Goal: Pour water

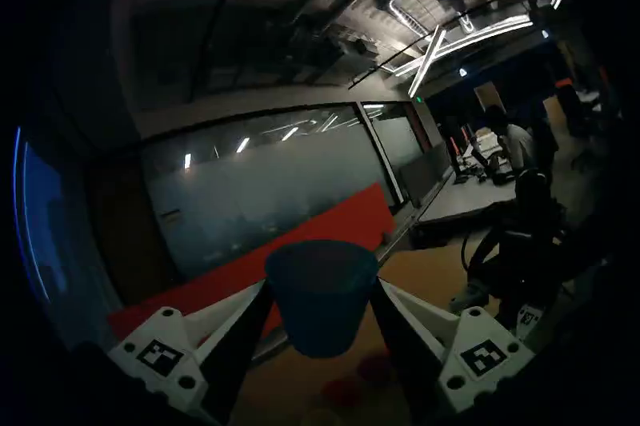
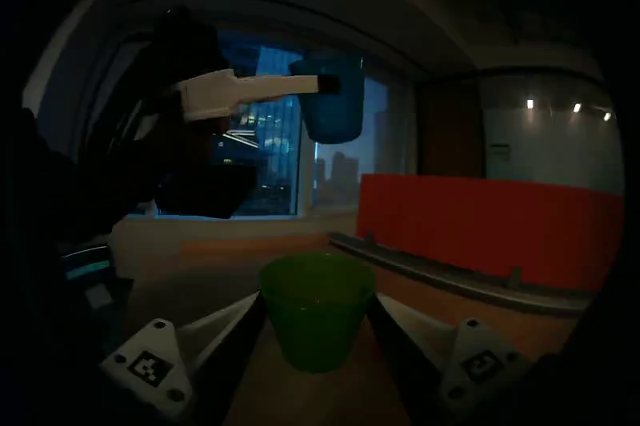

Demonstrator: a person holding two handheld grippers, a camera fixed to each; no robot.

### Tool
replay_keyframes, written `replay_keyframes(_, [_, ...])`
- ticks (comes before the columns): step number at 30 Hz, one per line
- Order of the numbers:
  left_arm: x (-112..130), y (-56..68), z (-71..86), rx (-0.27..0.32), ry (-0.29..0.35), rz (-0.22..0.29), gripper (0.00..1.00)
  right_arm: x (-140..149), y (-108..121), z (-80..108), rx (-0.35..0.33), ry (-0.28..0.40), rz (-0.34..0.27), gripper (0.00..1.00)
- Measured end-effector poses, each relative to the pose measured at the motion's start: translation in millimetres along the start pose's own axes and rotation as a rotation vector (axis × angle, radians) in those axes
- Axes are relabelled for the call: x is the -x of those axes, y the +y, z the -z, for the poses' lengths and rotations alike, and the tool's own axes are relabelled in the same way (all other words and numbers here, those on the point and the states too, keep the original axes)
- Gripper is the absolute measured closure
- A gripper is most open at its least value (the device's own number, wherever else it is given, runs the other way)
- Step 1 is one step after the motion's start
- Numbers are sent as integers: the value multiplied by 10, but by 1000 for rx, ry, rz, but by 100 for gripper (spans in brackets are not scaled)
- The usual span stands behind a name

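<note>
Left claw: the left claw [image 1: 320, 292] is clenched on the blue cup [image 1: 322, 302], with both fingers pressing its sides; cup upright, mouth up.
Right claw: the right claw [image 2: 318, 304] is clenched on the green cup [image 2: 317, 316], a finger on each side; cup upright, mouth up.
Where blue cup is: held in the air. In the right gripper view the blue cup [image 2: 328, 106] hangs high against the window [image 2: 264, 146], pinched by a white finger coming in from the left.
Where green cup is: low over the worktop [image 2: 320, 402]. We cannot tell if its base touches the wood or hangs just above it.
Key relation: the blue cup lies above and beyond the green cup, nearly in line with it and well apart in height. Both long axes are vertical, so nothing is tipped yet.
Water: too dim for us to tell if either cup holds any.
Step, our guess: lined up before the pour. The blue cup looks like the pourer, being the higher one.
Next move calls for: we think the left claw should bring the blue cup down near the green rim and tip its lip over that mouth.
Risk: pouring from that height may splash or miss.
Other stuff: a red partition [image 2: 480, 218] behind the worktop; red round things [image 1: 346, 390] low under the blue cup, unclear what; a person [image 1: 512, 142] far off.
</note>
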State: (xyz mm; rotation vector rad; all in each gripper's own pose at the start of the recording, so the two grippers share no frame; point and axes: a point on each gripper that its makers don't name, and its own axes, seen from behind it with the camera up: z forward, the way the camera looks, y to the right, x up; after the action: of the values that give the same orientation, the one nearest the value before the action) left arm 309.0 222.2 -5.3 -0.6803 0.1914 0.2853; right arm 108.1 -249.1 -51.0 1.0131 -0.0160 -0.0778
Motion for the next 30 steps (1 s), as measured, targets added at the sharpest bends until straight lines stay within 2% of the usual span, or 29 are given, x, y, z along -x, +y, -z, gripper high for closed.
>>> replay_keyframes(5, [10, -37, -2, 15, 3, 121, 16, -46, -14, 7, 0, 4, 1, 0])
replay_keyframes(8, [24, -51, 2, 16, 3, 162, 17, -50, -11, 5, 3, 2, 6, 0])
replay_keyframes(17, [98, -93, 37, 10, -4, 177, 16, -40, -4, 38, 7, -10, 5, 0])
replay_keyframes(30, [438, -172, 86, -12, -31, 252, 17, -8, 95, 139, 31, -40, 0, 0])
